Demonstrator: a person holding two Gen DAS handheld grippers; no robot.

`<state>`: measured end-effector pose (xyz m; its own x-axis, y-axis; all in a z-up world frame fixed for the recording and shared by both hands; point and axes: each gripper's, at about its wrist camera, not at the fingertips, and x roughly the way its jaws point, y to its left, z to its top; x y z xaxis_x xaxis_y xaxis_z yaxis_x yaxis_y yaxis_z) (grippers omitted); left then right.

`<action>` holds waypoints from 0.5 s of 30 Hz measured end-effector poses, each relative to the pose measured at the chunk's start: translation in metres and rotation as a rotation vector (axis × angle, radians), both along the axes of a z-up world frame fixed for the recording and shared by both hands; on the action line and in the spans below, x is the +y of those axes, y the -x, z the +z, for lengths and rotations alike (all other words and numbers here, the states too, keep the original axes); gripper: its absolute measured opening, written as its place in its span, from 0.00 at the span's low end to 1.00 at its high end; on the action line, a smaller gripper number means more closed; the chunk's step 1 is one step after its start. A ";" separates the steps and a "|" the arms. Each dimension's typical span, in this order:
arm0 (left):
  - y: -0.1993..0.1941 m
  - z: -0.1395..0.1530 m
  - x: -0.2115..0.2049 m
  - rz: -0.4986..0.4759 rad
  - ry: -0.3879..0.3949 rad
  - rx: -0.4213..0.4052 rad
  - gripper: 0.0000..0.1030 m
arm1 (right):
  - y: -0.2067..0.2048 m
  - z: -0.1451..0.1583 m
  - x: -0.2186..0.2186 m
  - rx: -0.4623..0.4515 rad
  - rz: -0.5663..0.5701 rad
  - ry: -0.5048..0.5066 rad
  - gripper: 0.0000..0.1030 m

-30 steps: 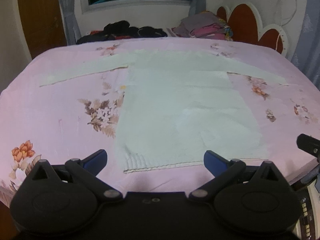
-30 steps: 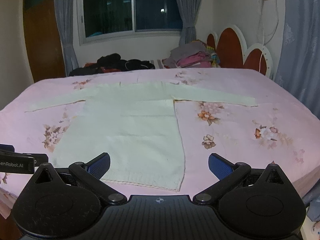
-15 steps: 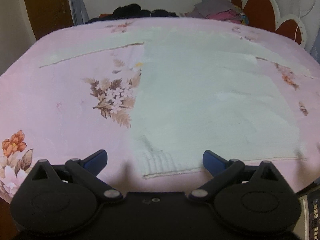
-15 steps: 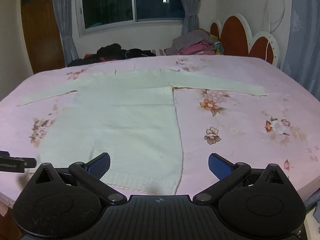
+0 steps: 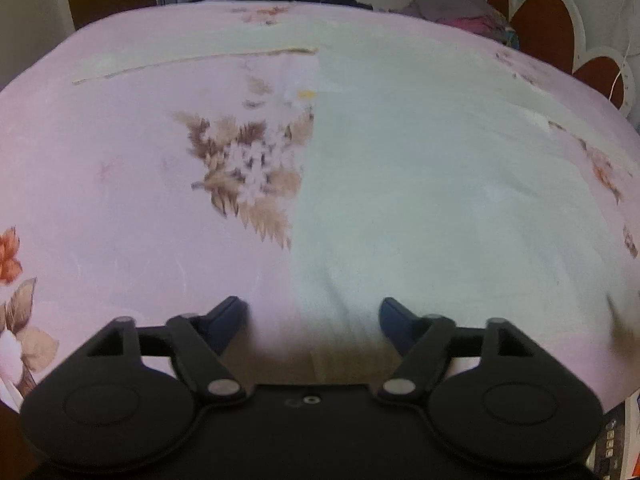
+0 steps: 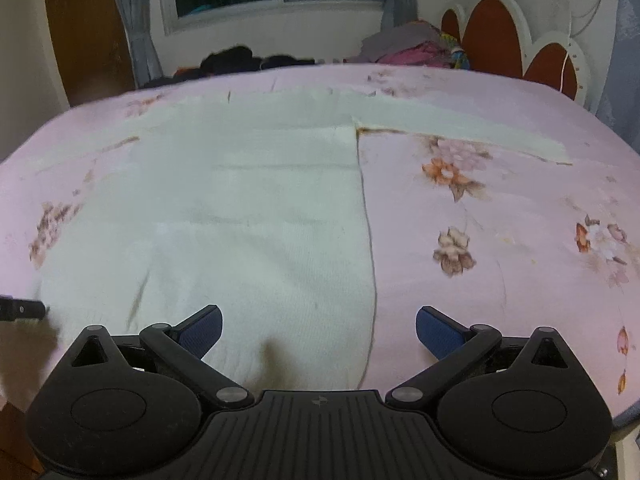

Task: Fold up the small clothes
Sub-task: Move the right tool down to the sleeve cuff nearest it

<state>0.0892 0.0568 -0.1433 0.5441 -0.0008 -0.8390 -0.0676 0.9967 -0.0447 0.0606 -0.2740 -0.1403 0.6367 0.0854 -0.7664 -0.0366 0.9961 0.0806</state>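
Observation:
A pale cream sweater (image 6: 248,208) lies flat on the pink floral bedsheet (image 6: 500,240), sleeves spread out to both sides. My left gripper (image 5: 312,314) hangs low over the sweater's (image 5: 420,180) near left corner. Its jaws are closing, with the sweater's left edge between the blue pads, which do not press on it. My right gripper (image 6: 319,322) is open over the near right corner, with the sweater's right side edge running between its fingers. A tip of the left gripper (image 6: 20,310) shows at the far left of the right wrist view. The hem is hidden under both grippers.
A dark clothes heap (image 6: 240,60) and a colourful folded pile (image 6: 408,46) sit at the bed's far side. A red and white scalloped headboard (image 6: 492,40) stands at the right. The near bed edge is right below both grippers.
Both grippers have come down and forward onto the sweater's near corners, so the hem has slid out of sight. The left jaws stand narrower than before.

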 end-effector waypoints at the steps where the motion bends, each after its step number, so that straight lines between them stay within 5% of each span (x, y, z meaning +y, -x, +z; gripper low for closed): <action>1: -0.003 0.004 -0.002 0.006 -0.011 -0.018 0.85 | -0.004 0.002 -0.005 -0.007 -0.010 0.000 1.00; 15: -0.141 0.018 -0.070 -0.037 -0.054 -0.097 0.86 | -0.138 -0.009 -0.143 -0.037 -0.208 0.030 1.00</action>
